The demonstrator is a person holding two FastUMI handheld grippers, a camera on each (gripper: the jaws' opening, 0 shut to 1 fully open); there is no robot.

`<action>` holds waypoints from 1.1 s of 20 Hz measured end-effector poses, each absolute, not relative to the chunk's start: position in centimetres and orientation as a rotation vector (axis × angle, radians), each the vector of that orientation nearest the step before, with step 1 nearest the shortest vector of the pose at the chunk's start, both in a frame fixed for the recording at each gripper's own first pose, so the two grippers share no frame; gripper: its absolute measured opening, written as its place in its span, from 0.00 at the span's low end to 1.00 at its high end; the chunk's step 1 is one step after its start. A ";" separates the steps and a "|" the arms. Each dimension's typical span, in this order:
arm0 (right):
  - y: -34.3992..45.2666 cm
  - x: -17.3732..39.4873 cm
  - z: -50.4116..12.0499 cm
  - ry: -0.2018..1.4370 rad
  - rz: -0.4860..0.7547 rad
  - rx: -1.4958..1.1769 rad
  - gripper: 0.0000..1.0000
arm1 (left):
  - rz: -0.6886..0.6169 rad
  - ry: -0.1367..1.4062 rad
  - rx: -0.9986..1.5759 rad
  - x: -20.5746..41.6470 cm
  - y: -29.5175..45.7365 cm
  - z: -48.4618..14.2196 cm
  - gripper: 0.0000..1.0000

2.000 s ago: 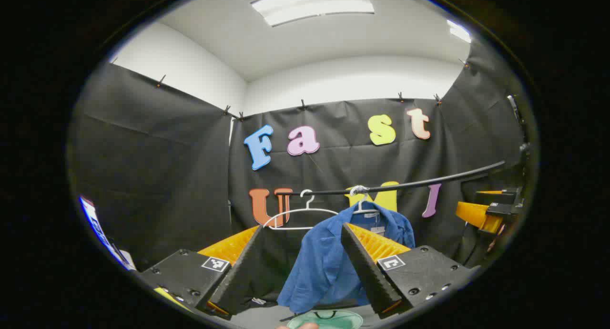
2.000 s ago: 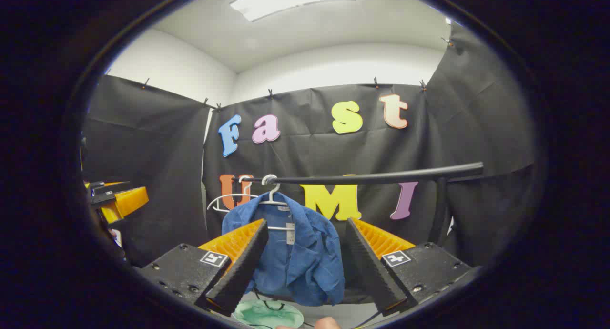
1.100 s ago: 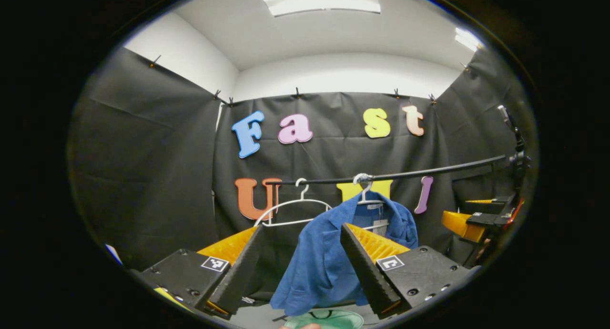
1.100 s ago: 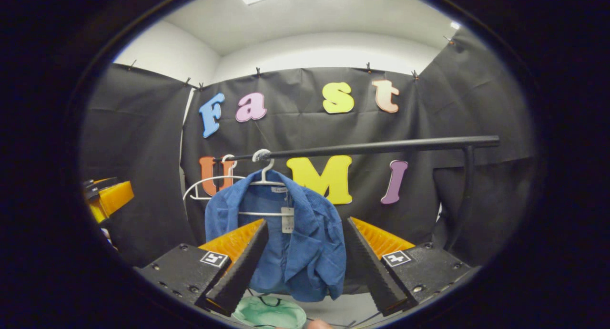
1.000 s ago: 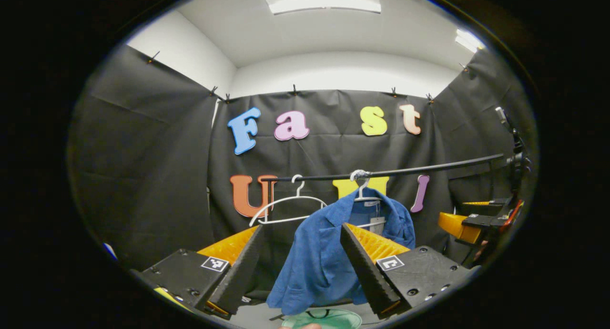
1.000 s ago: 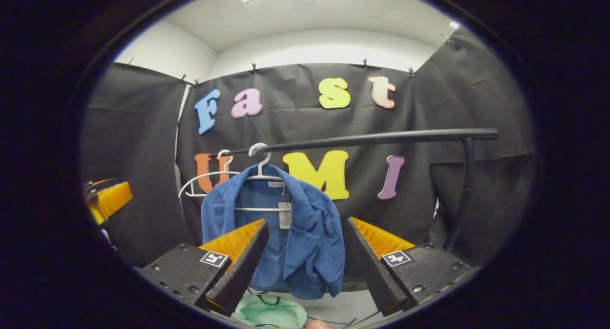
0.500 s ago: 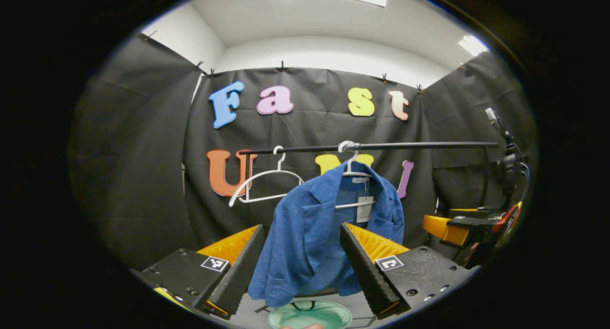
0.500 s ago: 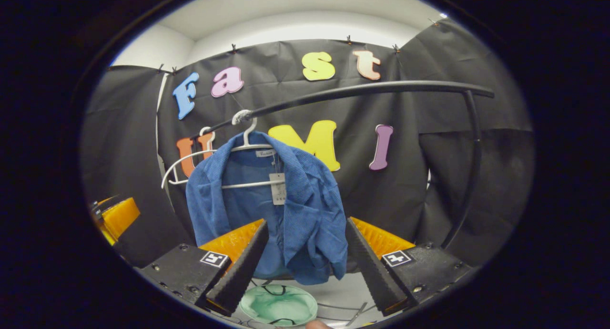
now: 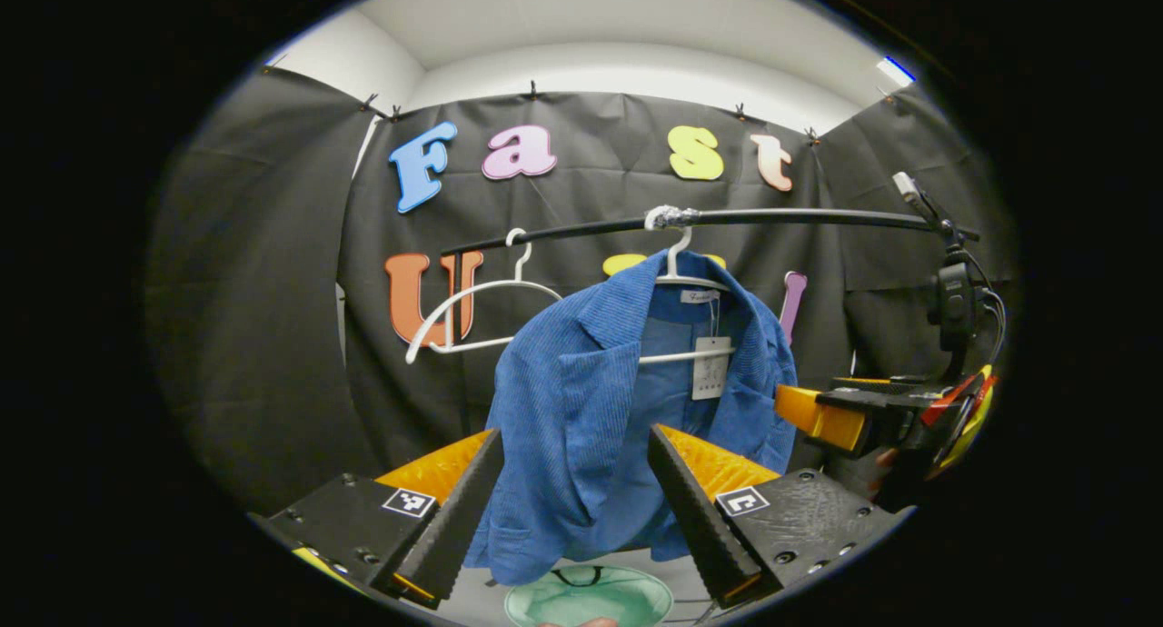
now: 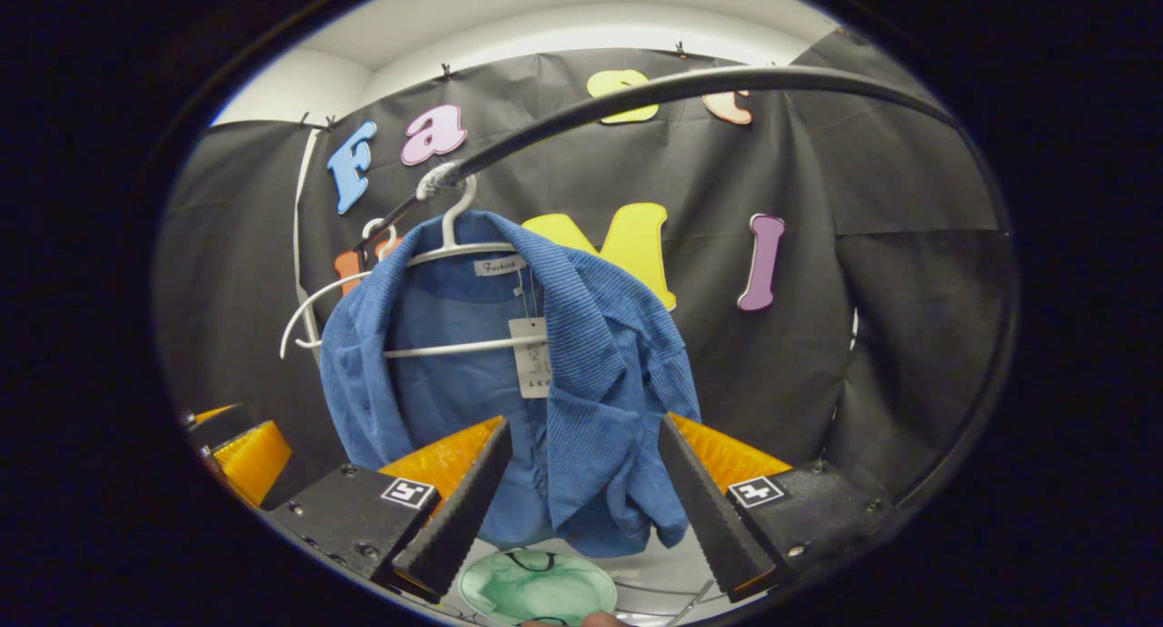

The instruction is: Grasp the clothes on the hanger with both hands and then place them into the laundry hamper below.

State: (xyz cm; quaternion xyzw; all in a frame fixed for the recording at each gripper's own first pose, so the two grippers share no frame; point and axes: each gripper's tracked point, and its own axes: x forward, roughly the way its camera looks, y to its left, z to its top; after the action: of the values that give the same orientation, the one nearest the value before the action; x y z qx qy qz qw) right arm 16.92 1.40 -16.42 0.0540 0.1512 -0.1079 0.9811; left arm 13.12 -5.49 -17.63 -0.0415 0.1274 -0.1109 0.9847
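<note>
A blue jacket [image 9: 581, 409] [image 10: 600, 354] with a paper tag [image 10: 530, 354] hangs on a white hanger [image 9: 674, 254] from a black rail [image 9: 800, 216] [image 10: 690, 82]. My left gripper [image 9: 574, 432] is open, its fingers framing the jacket's lower left front without touching it. My right gripper [image 10: 585, 422] is open too, with the jacket's right front panel between its fingers, apart from both. The right gripper [image 9: 818, 413] also shows by the jacket's right edge in the left gripper view. Below the hem lies the round green hamper [image 9: 589, 600] [image 10: 536, 586].
An empty white hanger [image 9: 472, 304] [image 10: 309, 309] hangs on the rail left of the jacket. A black stand with cables [image 9: 949, 291] rises at the rail's right end. The left gripper [image 10: 241, 445] shows low at the left in the right gripper view.
Both grippers have moved forward towards the jacket, which now looms larger and reaches down between each pair of fingers. The rail sits higher in both views. Both stay open.
</note>
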 end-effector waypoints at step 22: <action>-3.0 26.4 -20.7 0.320 -0.142 0.293 0.55 | -0.113 0.333 -0.159 25.8 -8.8 -24.5 0.72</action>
State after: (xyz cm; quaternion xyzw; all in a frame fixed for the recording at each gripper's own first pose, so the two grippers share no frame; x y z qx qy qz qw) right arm 26.38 -3.02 -20.74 0.1451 0.1586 -0.0705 0.9741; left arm 25.84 -8.85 -24.51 -0.0789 0.1655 -0.0563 0.9814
